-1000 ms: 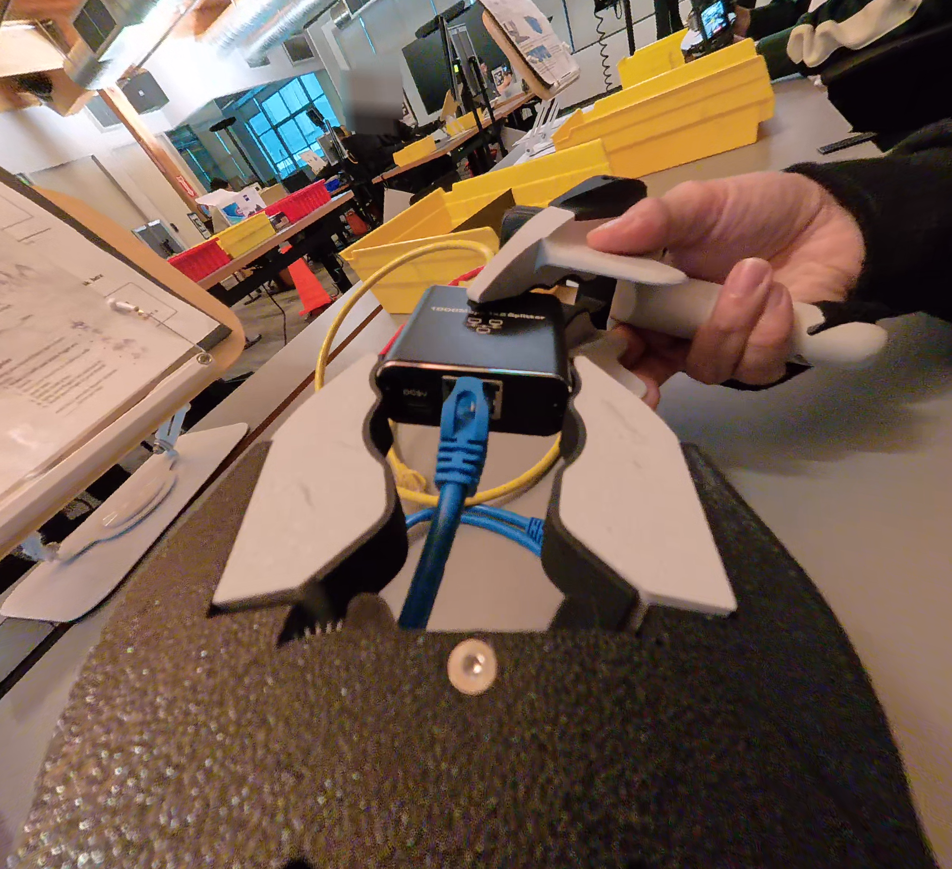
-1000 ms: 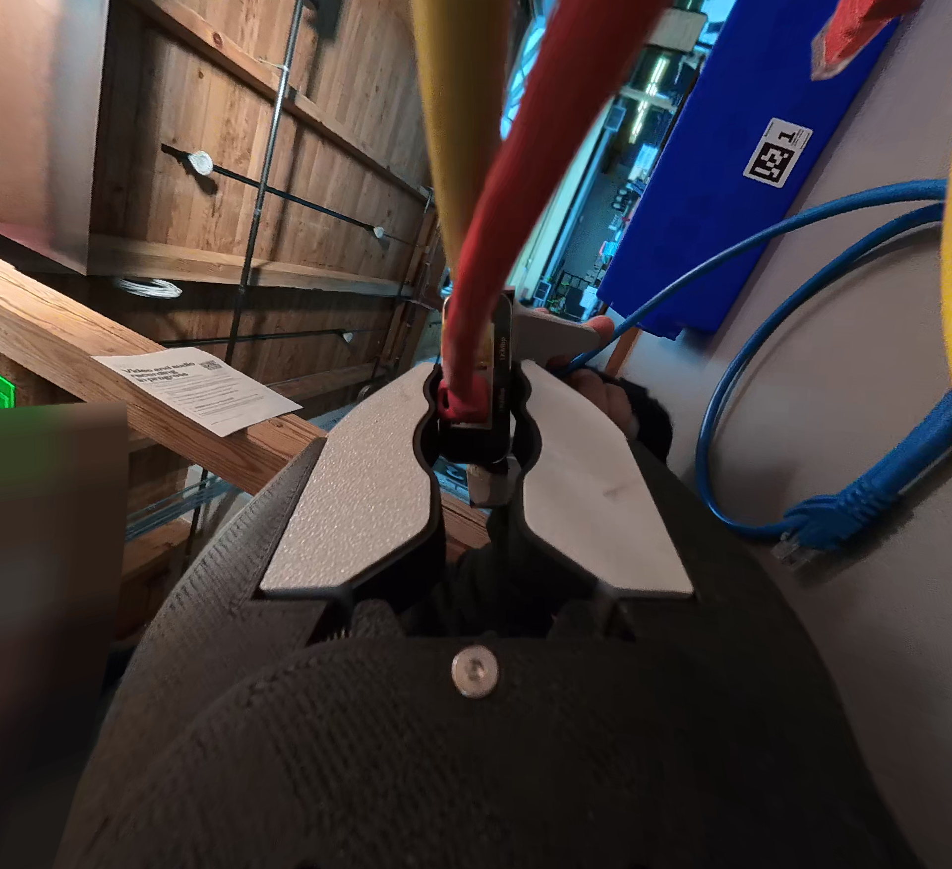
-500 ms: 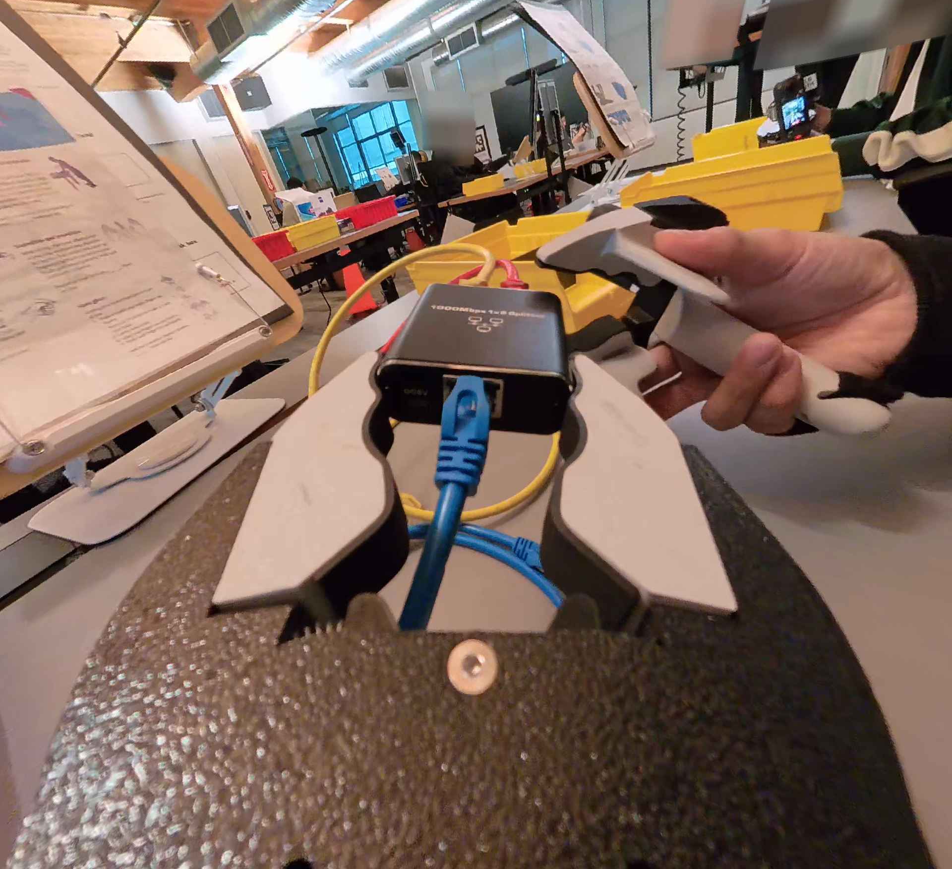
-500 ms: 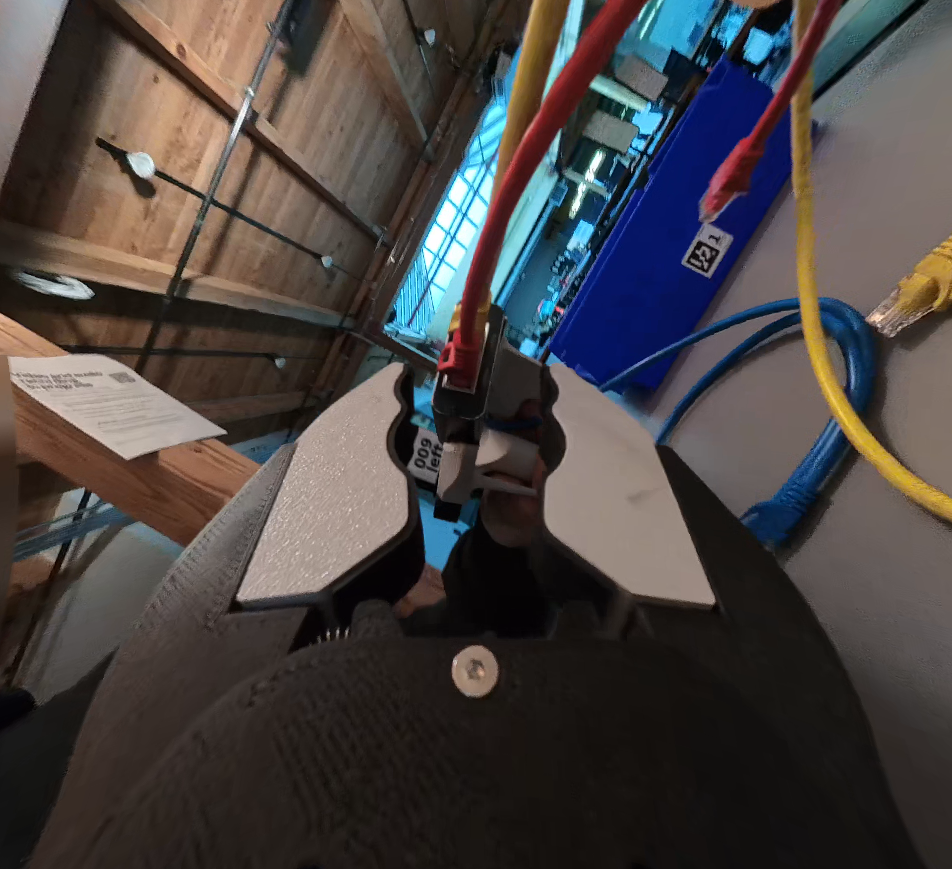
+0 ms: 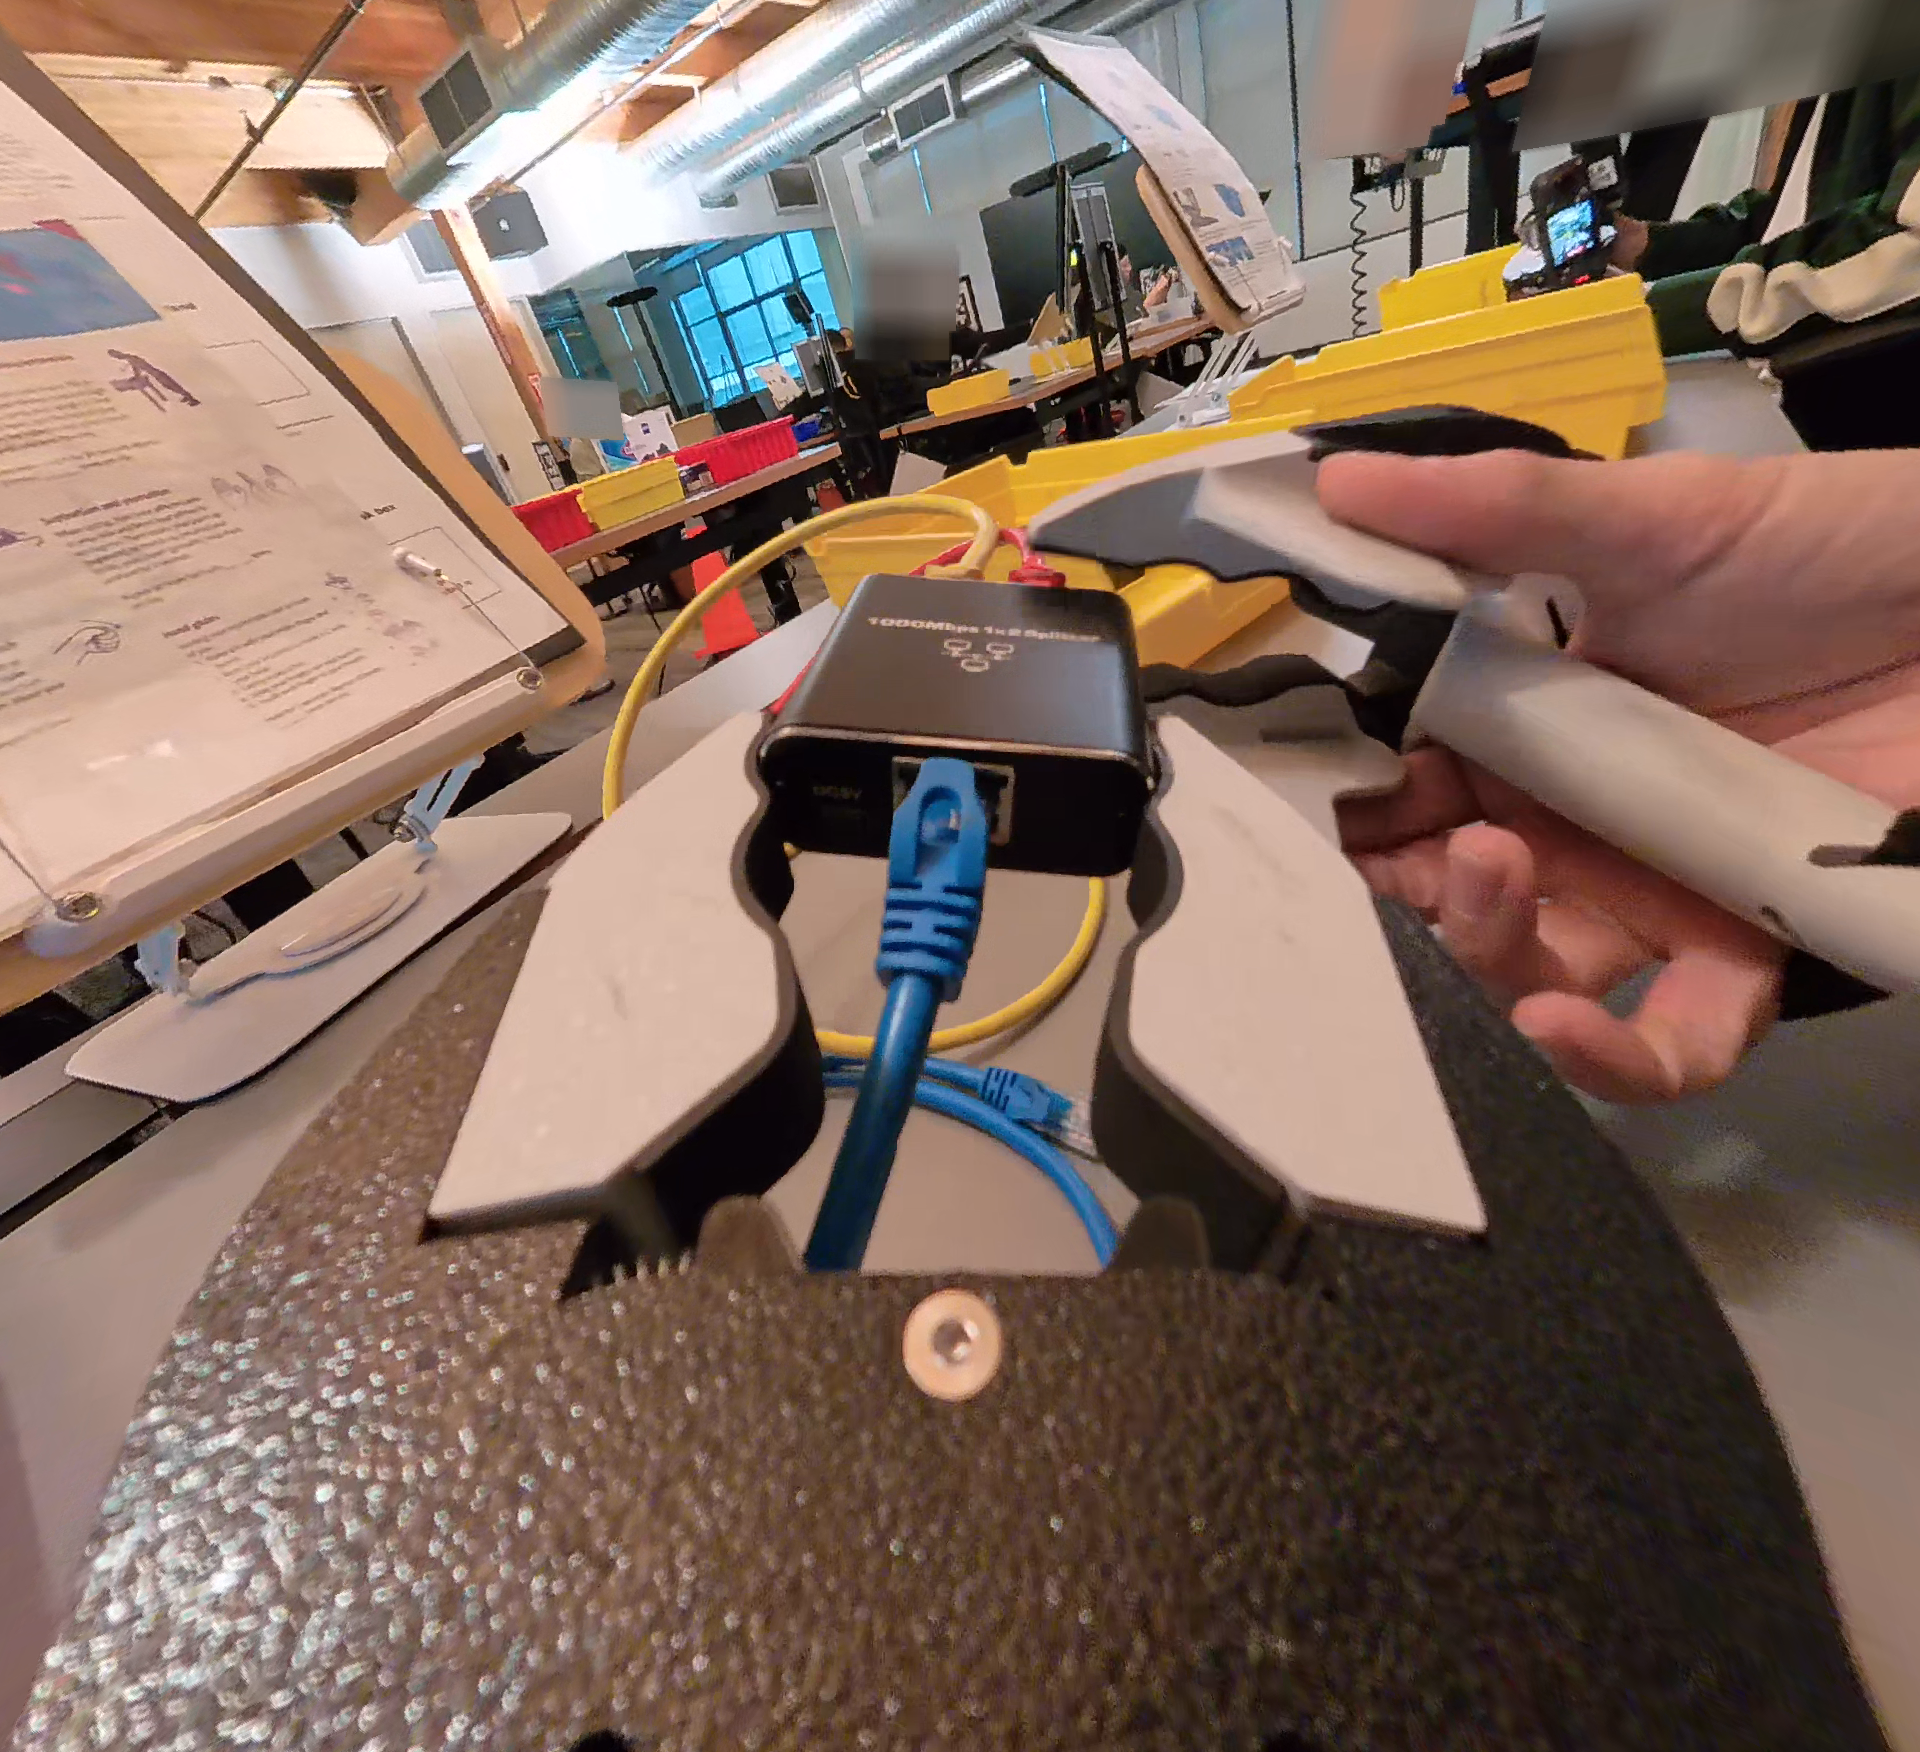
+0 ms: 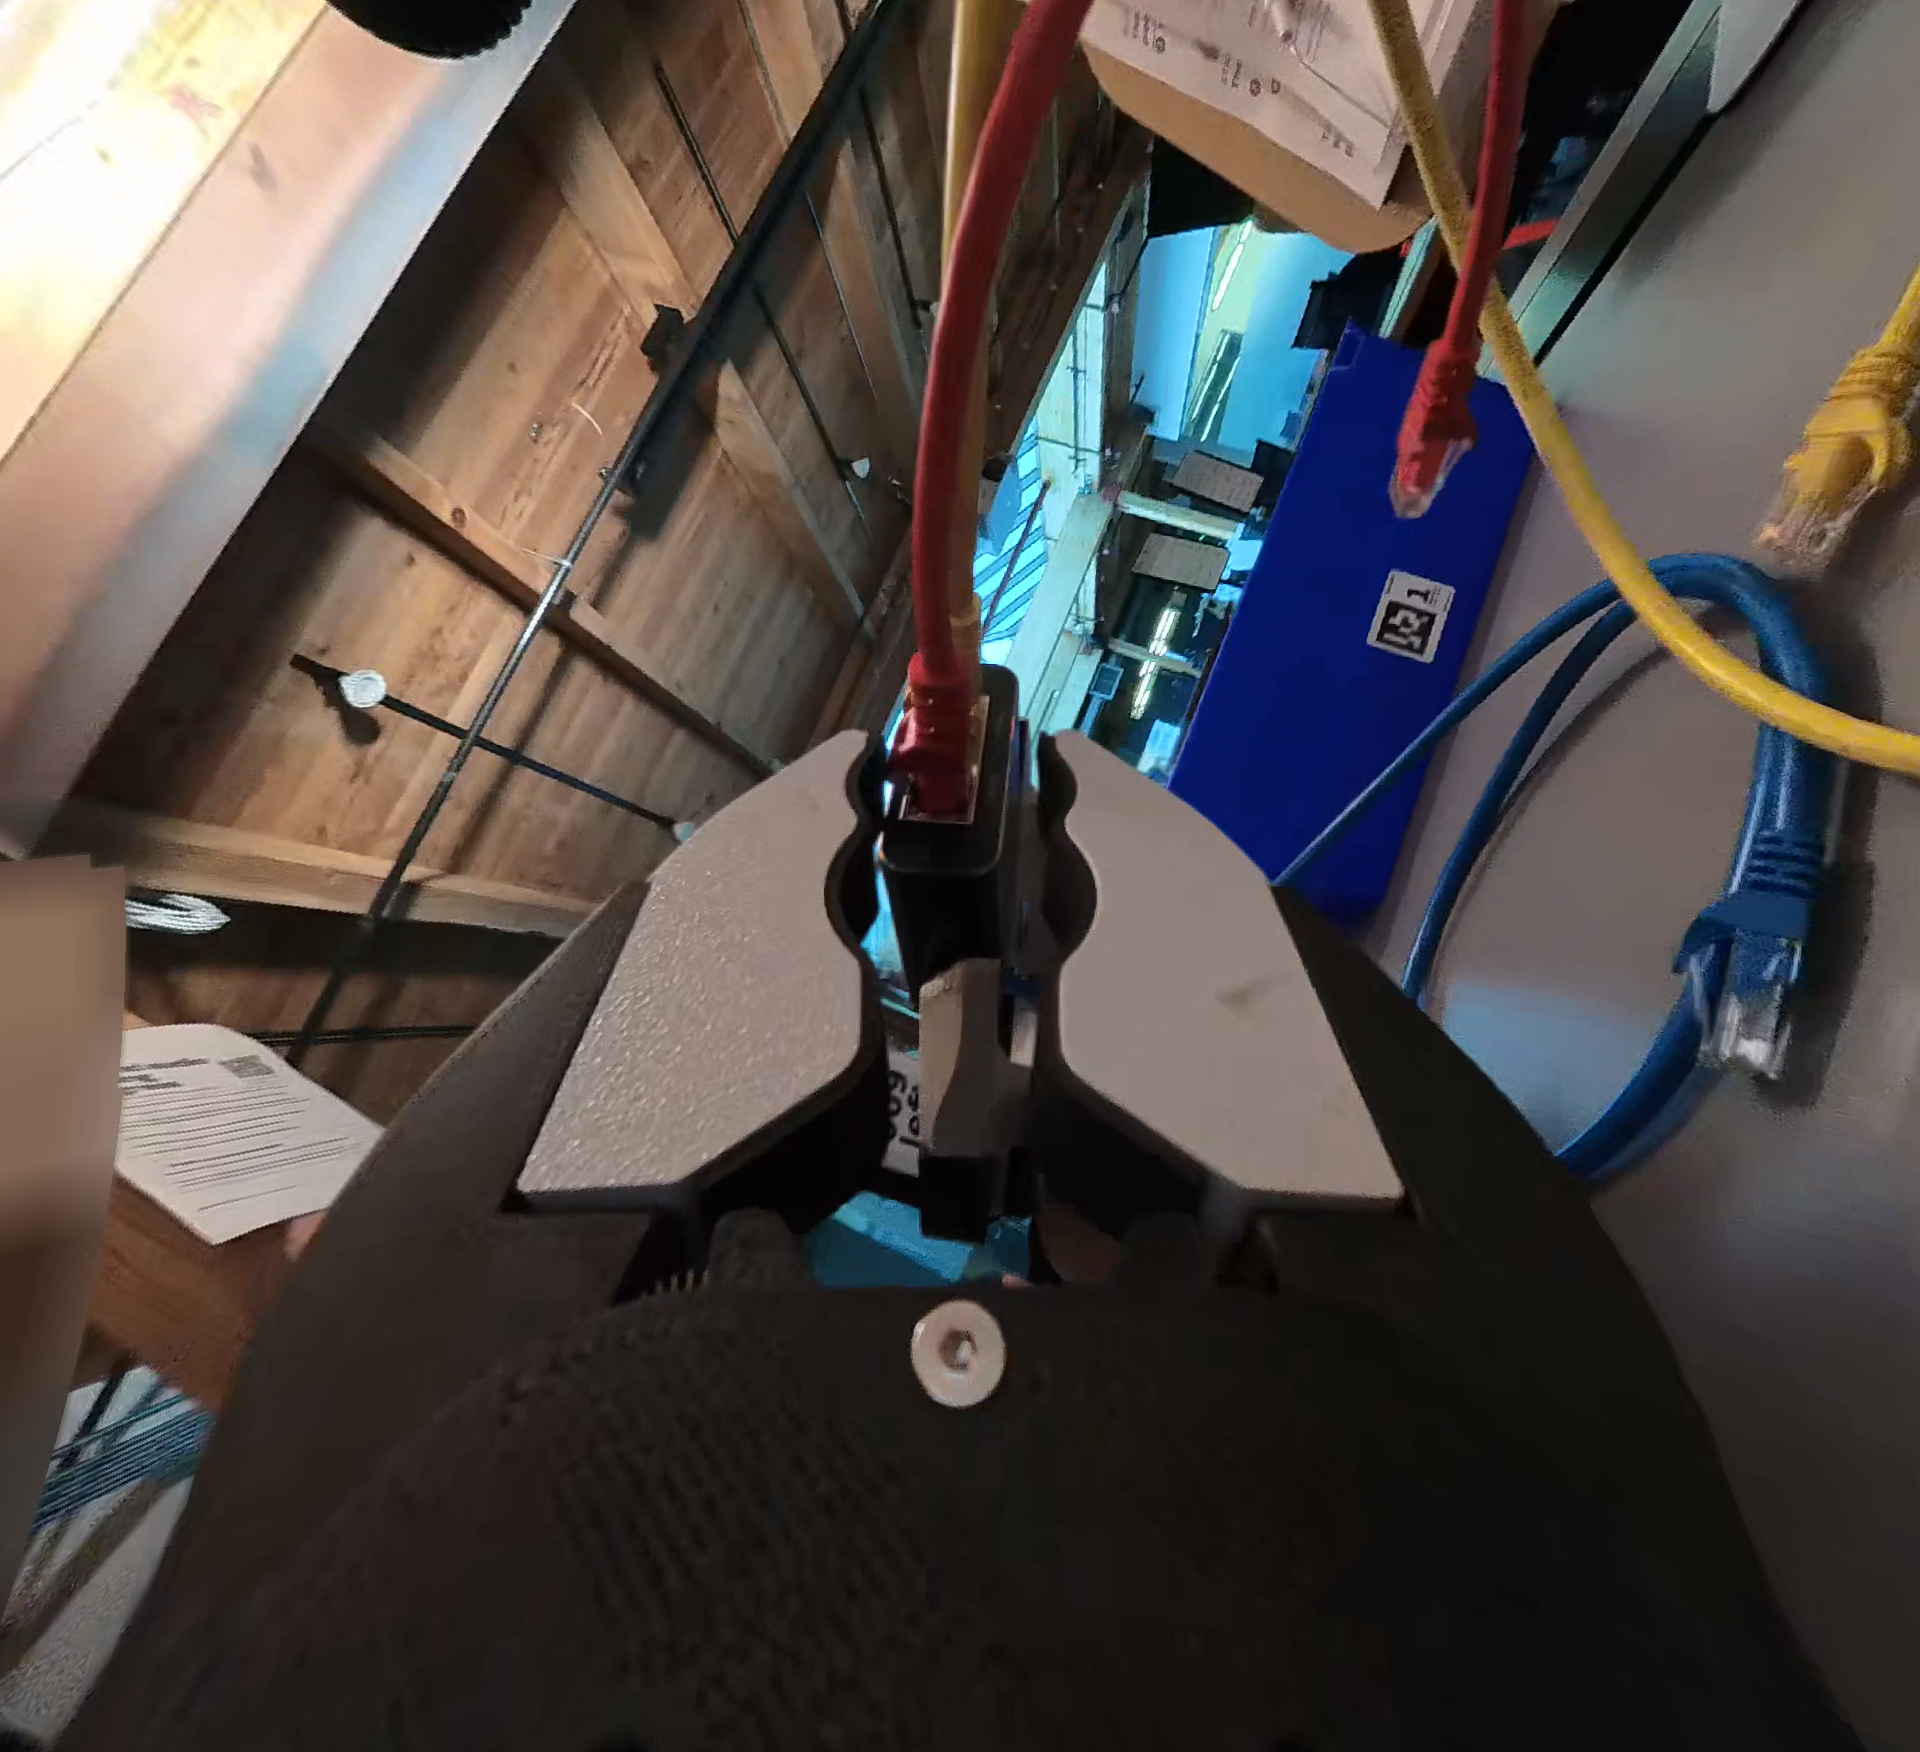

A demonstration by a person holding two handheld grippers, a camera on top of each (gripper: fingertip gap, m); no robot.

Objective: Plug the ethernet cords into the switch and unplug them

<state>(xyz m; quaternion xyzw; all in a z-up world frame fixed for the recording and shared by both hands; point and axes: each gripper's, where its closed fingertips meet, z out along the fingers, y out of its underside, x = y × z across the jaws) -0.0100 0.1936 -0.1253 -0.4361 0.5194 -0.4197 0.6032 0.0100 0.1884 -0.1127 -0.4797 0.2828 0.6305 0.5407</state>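
Note:
My left gripper [image 5: 951,746] is shut on a black switch [image 5: 987,663] and holds it above the grey table. A blue cord [image 5: 935,871] is plugged into its near side. A yellow cord [image 5: 665,674] and a red plug [image 5: 1039,572] sit in its far side. My right gripper [image 5: 1117,616], held by a hand, is open just behind and right of the switch. In the right wrist view, my right gripper [image 6: 961,752] stands open around the switch's end [image 6: 951,861], where the red cord [image 6: 956,455] enters it.
Loose plug ends hang or lie near the table: red [image 6: 1434,435], yellow [image 6: 1849,445], blue [image 6: 1745,975]. A document stand [image 5: 208,559] is at the left. Yellow bins [image 5: 1455,372] stand behind, and a blue bin [image 6: 1351,663] lies beyond the cords.
My right gripper was shut on the red plug at the switch. It has opened and drawn back to the right. My left gripper keeps hold of the switch.

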